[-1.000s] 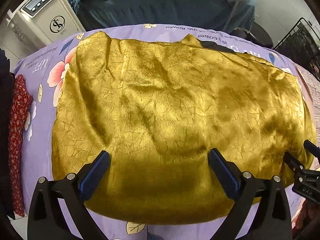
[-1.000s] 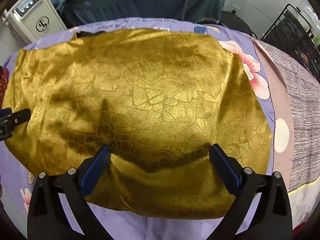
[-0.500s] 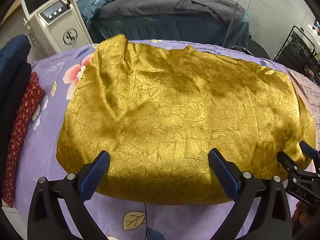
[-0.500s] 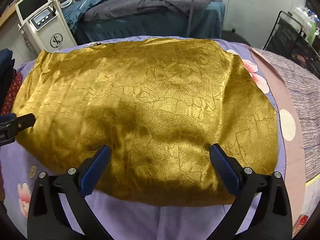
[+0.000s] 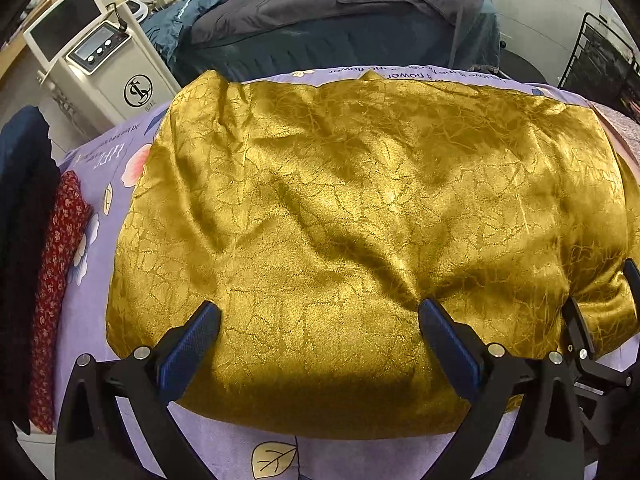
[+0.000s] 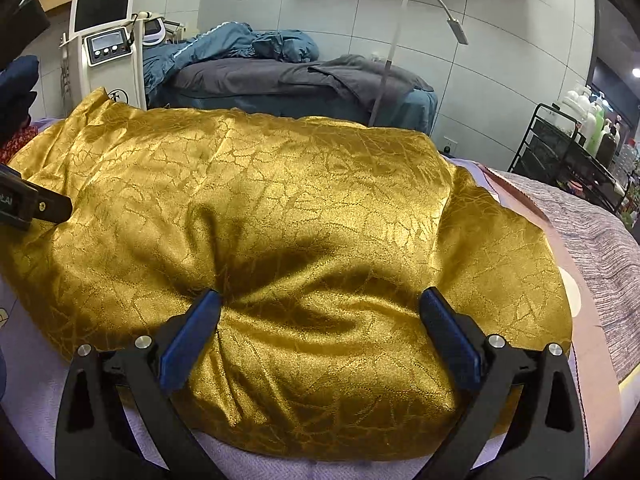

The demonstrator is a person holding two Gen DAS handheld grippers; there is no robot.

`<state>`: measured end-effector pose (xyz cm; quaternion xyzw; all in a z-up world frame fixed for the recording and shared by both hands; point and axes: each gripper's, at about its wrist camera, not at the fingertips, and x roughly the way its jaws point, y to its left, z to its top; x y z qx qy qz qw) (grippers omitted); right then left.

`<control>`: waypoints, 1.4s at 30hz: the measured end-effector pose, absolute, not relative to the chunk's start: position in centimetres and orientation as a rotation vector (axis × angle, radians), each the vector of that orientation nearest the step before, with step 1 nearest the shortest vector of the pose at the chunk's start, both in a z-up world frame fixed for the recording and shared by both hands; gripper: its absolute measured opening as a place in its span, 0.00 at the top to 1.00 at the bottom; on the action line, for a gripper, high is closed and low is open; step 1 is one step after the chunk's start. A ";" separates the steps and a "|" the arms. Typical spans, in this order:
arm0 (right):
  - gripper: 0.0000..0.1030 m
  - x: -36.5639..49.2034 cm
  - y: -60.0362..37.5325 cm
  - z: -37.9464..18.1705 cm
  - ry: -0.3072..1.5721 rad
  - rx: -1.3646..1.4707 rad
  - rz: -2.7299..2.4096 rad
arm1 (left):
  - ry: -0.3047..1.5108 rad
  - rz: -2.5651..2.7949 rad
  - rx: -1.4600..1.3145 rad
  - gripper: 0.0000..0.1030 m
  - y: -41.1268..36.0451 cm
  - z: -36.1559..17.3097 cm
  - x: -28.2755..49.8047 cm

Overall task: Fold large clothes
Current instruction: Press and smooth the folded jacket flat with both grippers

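Observation:
A large shiny gold garment [image 5: 352,216] lies spread over the purple flowered sheet [image 5: 92,296]; it also fills the right wrist view [image 6: 304,220]. My left gripper [image 5: 320,320] is open, its fingers wide apart over the garment's near edge. My right gripper [image 6: 320,312] is open too, fingers pressing into the cloth near its front edge, where it puckers. The right gripper also shows at the right edge of the left wrist view [image 5: 596,320], and the left gripper at the left edge of the right wrist view [image 6: 36,206].
A red patterned cloth [image 5: 56,280] and dark blue clothes [image 5: 20,200] lie at the left. A white machine with a screen [image 5: 100,64] stands behind, next to a bed with grey and teal covers [image 5: 328,12]. A black wire cart [image 6: 572,160] stands at the right.
Both cameras have tilted up and drawn back, showing more of the room. The right gripper's fingers now press into the cloth and pucker it. Both stay open.

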<state>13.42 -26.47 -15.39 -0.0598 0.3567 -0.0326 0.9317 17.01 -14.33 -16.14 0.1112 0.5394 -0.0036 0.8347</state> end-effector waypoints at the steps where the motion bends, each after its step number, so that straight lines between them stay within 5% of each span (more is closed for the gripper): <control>1: 0.05 13.4 -26.4 -15.4 0.731 -0.122 -0.067 | 1.141 -0.007 0.233 0.05 -14.3 -16.1 17.0; 42: 0.05 13.4 -26.6 -15.5 0.728 -0.122 -0.068 | 1.183 -0.037 0.252 0.05 -14.6 -16.3 18.2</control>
